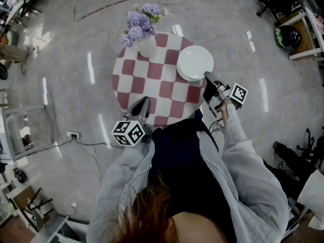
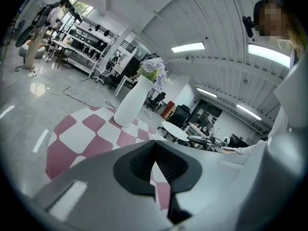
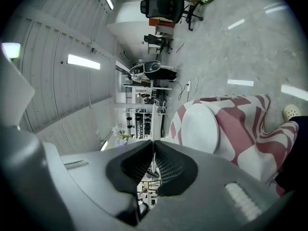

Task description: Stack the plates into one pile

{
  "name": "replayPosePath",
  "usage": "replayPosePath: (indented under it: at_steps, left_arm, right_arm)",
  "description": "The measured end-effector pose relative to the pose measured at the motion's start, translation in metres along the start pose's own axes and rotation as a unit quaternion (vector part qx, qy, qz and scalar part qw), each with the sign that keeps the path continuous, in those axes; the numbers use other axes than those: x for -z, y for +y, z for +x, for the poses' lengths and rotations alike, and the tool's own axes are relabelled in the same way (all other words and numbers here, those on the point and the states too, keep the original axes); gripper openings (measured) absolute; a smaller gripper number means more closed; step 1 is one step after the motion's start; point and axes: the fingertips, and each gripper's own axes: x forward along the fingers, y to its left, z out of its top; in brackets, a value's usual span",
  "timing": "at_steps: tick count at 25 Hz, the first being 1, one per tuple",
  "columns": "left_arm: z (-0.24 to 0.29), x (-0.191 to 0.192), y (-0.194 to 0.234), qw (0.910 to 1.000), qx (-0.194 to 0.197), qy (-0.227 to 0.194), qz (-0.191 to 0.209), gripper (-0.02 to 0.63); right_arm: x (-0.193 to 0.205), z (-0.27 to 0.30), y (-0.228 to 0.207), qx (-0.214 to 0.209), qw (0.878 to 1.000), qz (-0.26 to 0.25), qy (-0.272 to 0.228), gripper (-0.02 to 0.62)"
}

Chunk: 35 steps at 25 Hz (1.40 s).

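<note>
Head view, near to far.
- The person's hair and grey sleeves [image 1: 243, 161] fill the bottom of the frame.
- Left gripper [image 1: 145, 102], lower centre, is over the near edge of the counter [image 1: 126, 80]. Its jaws are closed, pads meeting at the tips, nothing between them. Its marker cube [image 1: 129, 132] carries black-and-white square codes.
- A power strip [image 1: 74, 134] with a cable lies on the grey floor at the left.
- Right gripper [image 1: 207, 76], right of centre, also has closed, empty jaws. The tips are just beside the lower right rim of the white plate [image 1: 195, 63]. Can't tell if they touch.
- The plate sits at the counter's upper right edge. Can't tell how many are in the pile. In the right gripper view it lies right of the jaws, not between them.
- The counter is round, with a red-and-white check cloth.
- At the far edge a white vase [image 1: 148, 47] with purple flowers [image 1: 137, 23] stands upright, left of the plate and apart from it.
- A black helmet [image 1: 287, 36] sits on a shelf at the upper right.
</note>
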Motion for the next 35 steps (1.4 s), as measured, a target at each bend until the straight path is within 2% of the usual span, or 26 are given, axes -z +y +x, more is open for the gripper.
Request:
replayPosePath:
  at_steps: [10,18,24,26,29,33,35]
  left_arm:
    - [-0.006,-0.001,0.007,0.9997,-0.022,-0.002,-0.009,0.011]
    - [-0.012,0.012,0.01,0.9988,-0.039,0.0,-0.029,0.011]
    - [-0.011,0.015,0.013,0.9987,-0.04,0.001,-0.031,0.011]
    - [-0.008,0.013,0.011,0.999,-0.035,0.001,-0.028,0.011]
    - [-0.007,0.011,0.01,0.9993,-0.03,0.001,-0.024,0.011]
    - [-0.007,0.015,0.011,0.9993,-0.028,0.004,-0.024,0.011]
    - [-0.008,0.017,0.01,0.9992,-0.029,0.005,-0.026,0.011]
  right_arm:
    - [0.006,-0.004,-0.057,0.06,0.996,0.048,-0.052,0.023]
    - [0.004,0.002,-0.077,0.089,0.993,0.052,-0.058,0.02]
    - [0.006,0.006,-0.089,0.123,0.984,0.092,-0.087,0.018]
    - [0.006,0.006,-0.091,0.125,0.982,0.099,-0.097,0.046]
    - [0.003,0.007,-0.099,0.122,0.981,0.112,-0.097,0.163]
    - [-0.002,0.006,-0.101,0.127,0.98,0.111,-0.104,0.208]
    - [-0.004,0.007,-0.095,0.126,0.98,0.114,-0.105,0.254]
